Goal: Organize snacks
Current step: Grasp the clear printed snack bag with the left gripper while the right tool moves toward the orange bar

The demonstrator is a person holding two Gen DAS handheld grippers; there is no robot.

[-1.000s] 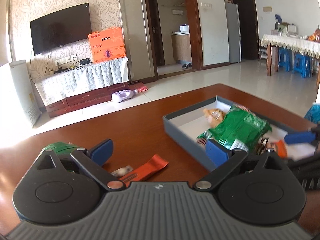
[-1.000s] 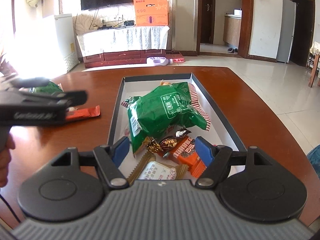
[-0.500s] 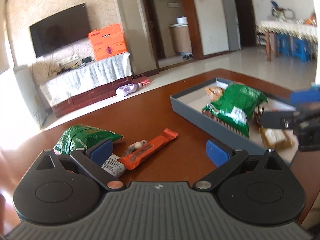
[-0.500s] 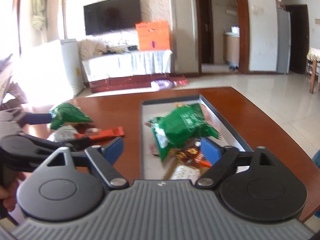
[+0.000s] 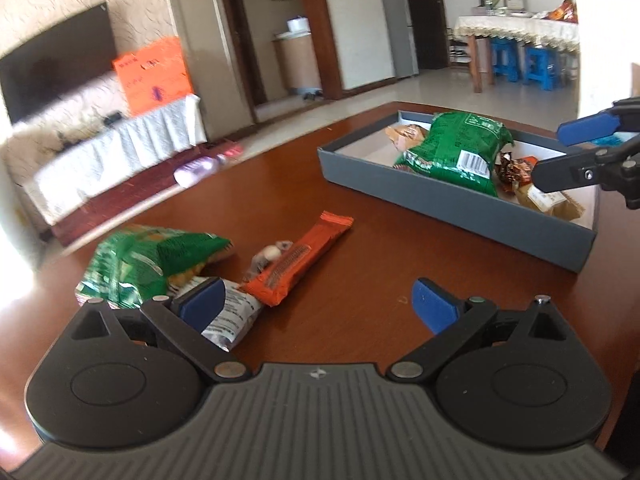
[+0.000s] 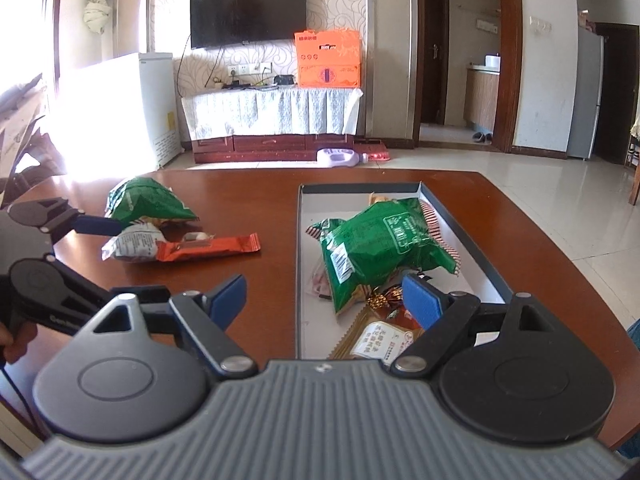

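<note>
A grey box (image 5: 440, 194) (image 6: 298, 248) on the brown table holds a green snack bag (image 5: 456, 148) (image 6: 380, 244) and several small wrapped snacks. Loose on the table to its left lie an orange bar (image 5: 300, 264) (image 6: 212, 246), a white packet (image 5: 230, 318) (image 6: 132, 242), a small candy (image 5: 272, 254) and a green bag (image 5: 140, 264) (image 6: 148, 200). My left gripper (image 5: 320, 304) is open and empty, just before the white packet and orange bar. My right gripper (image 6: 324, 300) is open and empty over the box's near left edge.
The table edge curves off to the right (image 6: 560, 248). Beyond the table are a TV stand (image 6: 272, 120), an orange carton (image 6: 328, 58), a white freezer (image 6: 120, 108) and a purple bottle (image 6: 340, 157) on the floor.
Both grippers have pulled back and risen. My left gripper has swung left, from beside the box towards the loose snacks. Both stay open and empty.
</note>
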